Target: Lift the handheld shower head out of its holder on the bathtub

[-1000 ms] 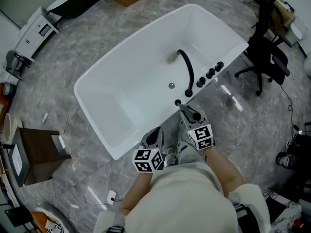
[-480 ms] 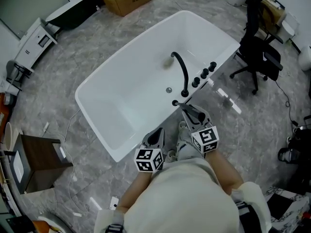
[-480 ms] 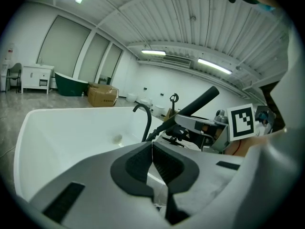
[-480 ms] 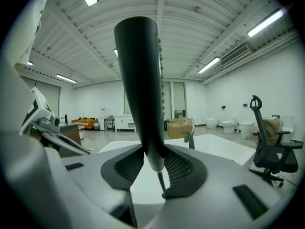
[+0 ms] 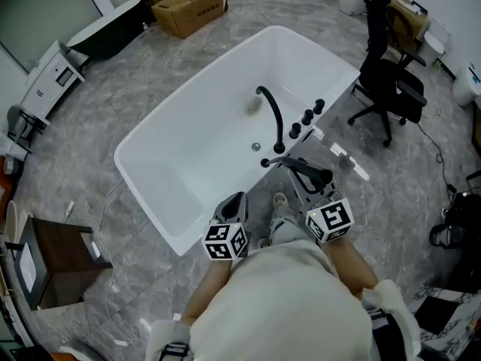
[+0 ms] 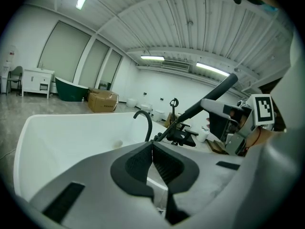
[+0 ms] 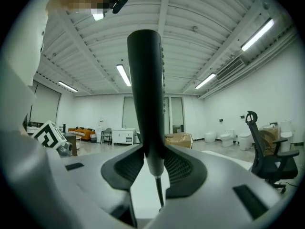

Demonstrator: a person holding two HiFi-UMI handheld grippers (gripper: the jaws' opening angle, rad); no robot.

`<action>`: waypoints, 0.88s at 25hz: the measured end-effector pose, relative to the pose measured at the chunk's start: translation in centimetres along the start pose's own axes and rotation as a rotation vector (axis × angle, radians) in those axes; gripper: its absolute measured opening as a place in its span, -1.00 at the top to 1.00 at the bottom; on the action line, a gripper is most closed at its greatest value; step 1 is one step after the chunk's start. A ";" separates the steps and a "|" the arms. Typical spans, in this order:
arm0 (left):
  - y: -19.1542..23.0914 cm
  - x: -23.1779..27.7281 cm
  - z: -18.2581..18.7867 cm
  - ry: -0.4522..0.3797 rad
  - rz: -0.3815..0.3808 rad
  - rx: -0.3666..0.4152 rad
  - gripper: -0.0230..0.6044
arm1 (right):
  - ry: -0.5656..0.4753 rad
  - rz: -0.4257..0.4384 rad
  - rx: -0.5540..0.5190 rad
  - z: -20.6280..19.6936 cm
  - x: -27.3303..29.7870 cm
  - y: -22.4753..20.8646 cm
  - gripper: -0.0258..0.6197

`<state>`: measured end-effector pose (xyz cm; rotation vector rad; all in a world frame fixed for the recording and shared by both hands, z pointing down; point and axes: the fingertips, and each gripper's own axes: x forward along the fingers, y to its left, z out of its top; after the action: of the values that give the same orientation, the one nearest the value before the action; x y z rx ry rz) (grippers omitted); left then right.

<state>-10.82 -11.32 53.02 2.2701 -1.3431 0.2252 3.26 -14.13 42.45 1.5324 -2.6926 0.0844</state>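
Jaws of the grey left gripper (image 5: 235, 200) are pressing together, empty, just beside the white oval bathtub's (image 5: 180, 149) near rim. Grey right gripper (image 5: 319, 180) is clamping the slim black shower head (image 5: 297, 165), which is slanting above that rim; its holder is too small to discern.

Bright ceiling striplights, fisheye-warped edges

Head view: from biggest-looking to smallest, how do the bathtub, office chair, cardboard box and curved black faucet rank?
1. bathtub, by far
2. office chair
3. cardboard box, partly cut off by the frame edge
4. curved black faucet, thin
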 end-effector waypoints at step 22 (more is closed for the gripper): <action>-0.4 -0.2 0.4 -0.011 0.000 0.012 0.86 | -0.499 -0.138 0.034 15.2 -9.8 -3.3 0.49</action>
<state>-10.65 -11.21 52.42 2.2848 -1.3512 0.2215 10.94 -8.47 26.72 1.9681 -2.9335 -0.2984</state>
